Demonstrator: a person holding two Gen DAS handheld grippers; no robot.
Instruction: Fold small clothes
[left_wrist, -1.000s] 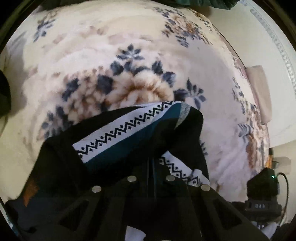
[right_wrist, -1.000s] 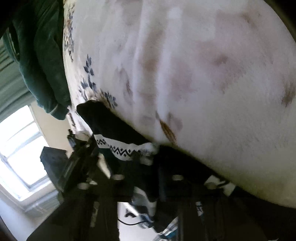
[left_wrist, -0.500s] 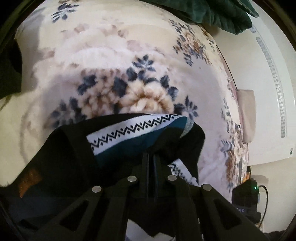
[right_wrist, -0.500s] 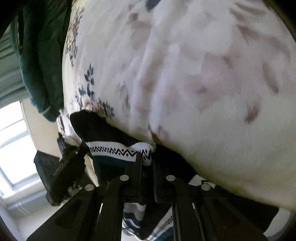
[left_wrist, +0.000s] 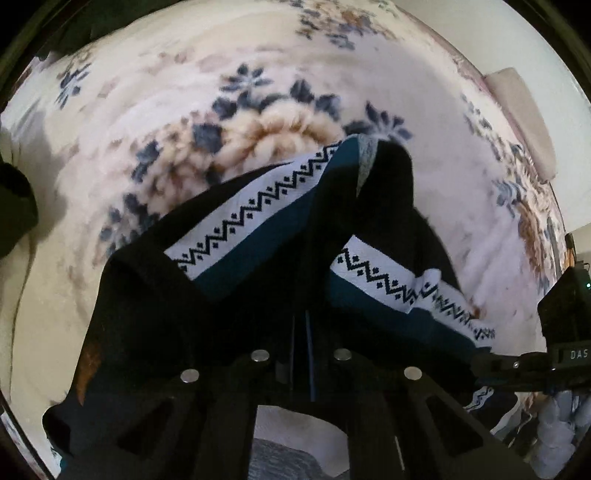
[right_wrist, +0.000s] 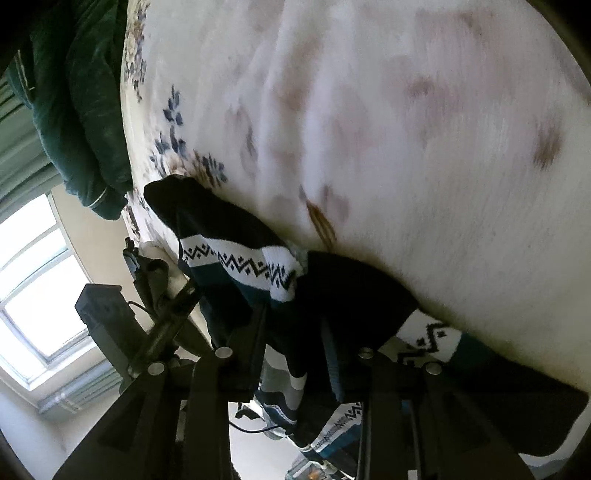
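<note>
A small black garment (left_wrist: 236, 280) with white zigzag bands and teal stripes hangs over a floral fleece blanket (left_wrist: 258, 92). My left gripper (left_wrist: 301, 332) is shut on its dark fabric, the jaws nearly touching. In the right wrist view the same garment (right_wrist: 236, 258) drapes across my right gripper (right_wrist: 295, 317), whose jaws stand apart with cloth bunched between them. The garment's lower part hangs down below both grippers.
A dark green garment (right_wrist: 85, 110) lies at the blanket's far edge. The other gripper's black body (left_wrist: 565, 314) shows at the right of the left wrist view and in the right wrist view (right_wrist: 107, 317). A window (right_wrist: 29, 288) is at the left.
The right gripper's jaws have spread apart from nearly closed. The garment has been lowered nearer the blanket and spread wider, with a second zigzag band now showing in the left wrist view.
</note>
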